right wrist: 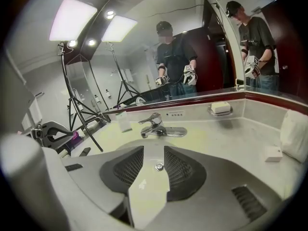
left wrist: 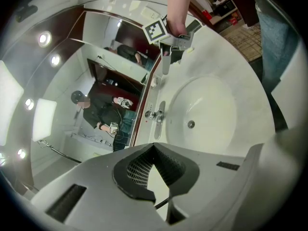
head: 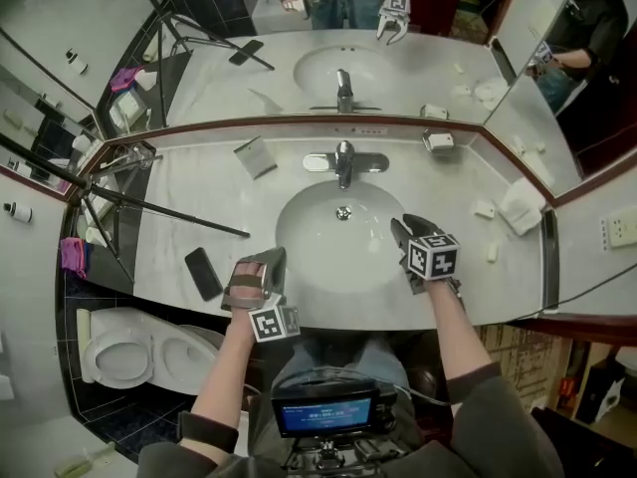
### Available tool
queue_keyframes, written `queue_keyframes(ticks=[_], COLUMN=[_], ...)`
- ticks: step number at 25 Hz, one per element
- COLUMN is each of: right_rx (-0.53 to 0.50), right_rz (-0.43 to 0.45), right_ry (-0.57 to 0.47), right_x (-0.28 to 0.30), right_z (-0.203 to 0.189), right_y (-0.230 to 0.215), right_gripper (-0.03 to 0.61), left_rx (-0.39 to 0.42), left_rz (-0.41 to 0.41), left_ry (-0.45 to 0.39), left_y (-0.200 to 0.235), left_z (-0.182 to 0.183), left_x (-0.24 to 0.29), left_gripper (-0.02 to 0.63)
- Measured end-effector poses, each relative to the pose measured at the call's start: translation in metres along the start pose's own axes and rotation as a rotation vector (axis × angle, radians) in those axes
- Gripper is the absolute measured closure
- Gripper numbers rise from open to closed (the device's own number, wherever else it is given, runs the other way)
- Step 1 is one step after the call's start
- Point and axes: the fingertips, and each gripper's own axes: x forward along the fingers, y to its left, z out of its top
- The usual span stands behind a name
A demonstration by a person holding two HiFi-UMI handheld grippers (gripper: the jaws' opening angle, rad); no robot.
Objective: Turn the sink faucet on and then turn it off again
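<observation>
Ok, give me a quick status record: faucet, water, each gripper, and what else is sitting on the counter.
faucet: chrome single-lever faucet at the back of the basin, neither gripper touching it
water: no stream visible under the spout
left gripper: shut, empty, at the counter's front edge left of the basin
right gripper: open, nothing between the jaws, over the basin's front right, pointing toward the faucet
counter: dark phone left of the basin, soap dish at the back right, tripod leg lying across the left side
</observation>
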Motion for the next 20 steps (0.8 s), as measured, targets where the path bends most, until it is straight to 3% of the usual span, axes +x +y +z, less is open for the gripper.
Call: queue_keyframes(ticks=[5,11,20], right_rx=[-0.046,-0.079,0.25], right_rz=[0.083,0.148,0.257], right_ry=[0.02,0.066,0.016], right_x=[0.051,0.1,0.153], right_z=[0.021,0.033,0.075], right_y=[0.024,0.043,0.057], right_gripper=[0.38,0.357,0.325], left_rx=[0.007,-0.003,-0.003], left_rz=[-0.002,-0.005,-0.002], left_ry=[0.006,-0.003,0.003], left_y=[-0.003,-0.006,-0.011], left_z=[-0.001,0.002,-0.003], left_x=[0.009,0.019,0.034], left_gripper=[0.614,0.614,0.614])
